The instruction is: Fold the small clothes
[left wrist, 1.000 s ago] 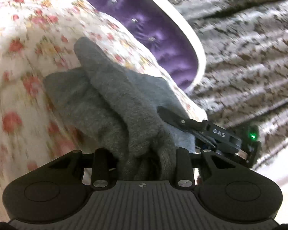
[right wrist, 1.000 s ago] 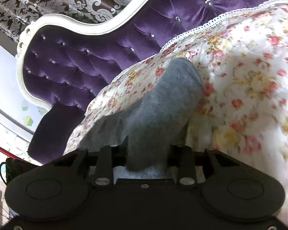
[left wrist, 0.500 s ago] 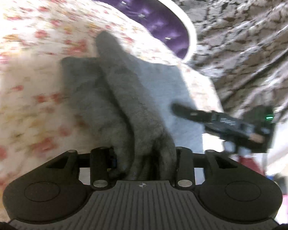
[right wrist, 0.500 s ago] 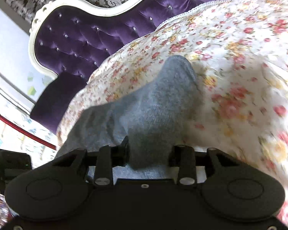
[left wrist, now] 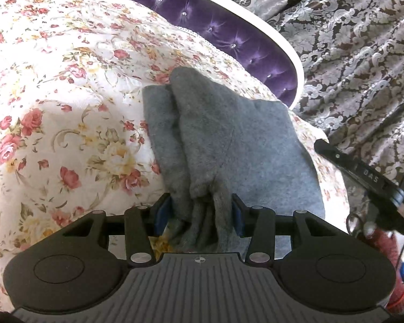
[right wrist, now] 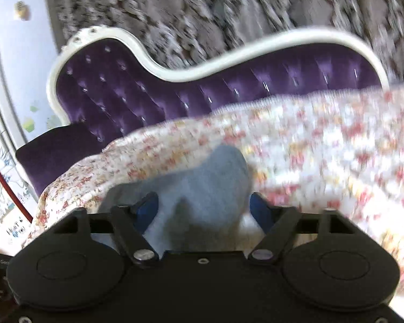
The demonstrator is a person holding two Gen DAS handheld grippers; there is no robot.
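- The left gripper (left wrist: pixel 200 215) is closed on a bunched end of the grey sock (left wrist: pixel 229 140); several gathered layers sit between its blue pads, likely so the folded end stays together while the other end is let go.
- The right gripper (right wrist: pixel 204 210) has its jaws spread wide, and nothing is pinched: the sock's rounded end (right wrist: pixel 210 185) lies between the pads without either pad pressing it, as far as the blurred view shows. I judge this as a release after laying that end down.
- From the left gripper the sock runs straight ahead and away, spreading into a broad flat part on the right and a narrower doubled strip on the left, its far tip resting on the floral bedspread (left wrist: pixel 67 94).
- In the left wrist view a finger of the right gripper (left wrist: pixel 363 177) shows at the right edge, just beside the sock's flat part and apart from it.
- The bedspread carries the whole sock, giving a soft, flat place to fold on.
- Beyond it stand the purple tufted headboard (right wrist: pixel 175 99) and the patterned curtain (left wrist: pixel 350 53).
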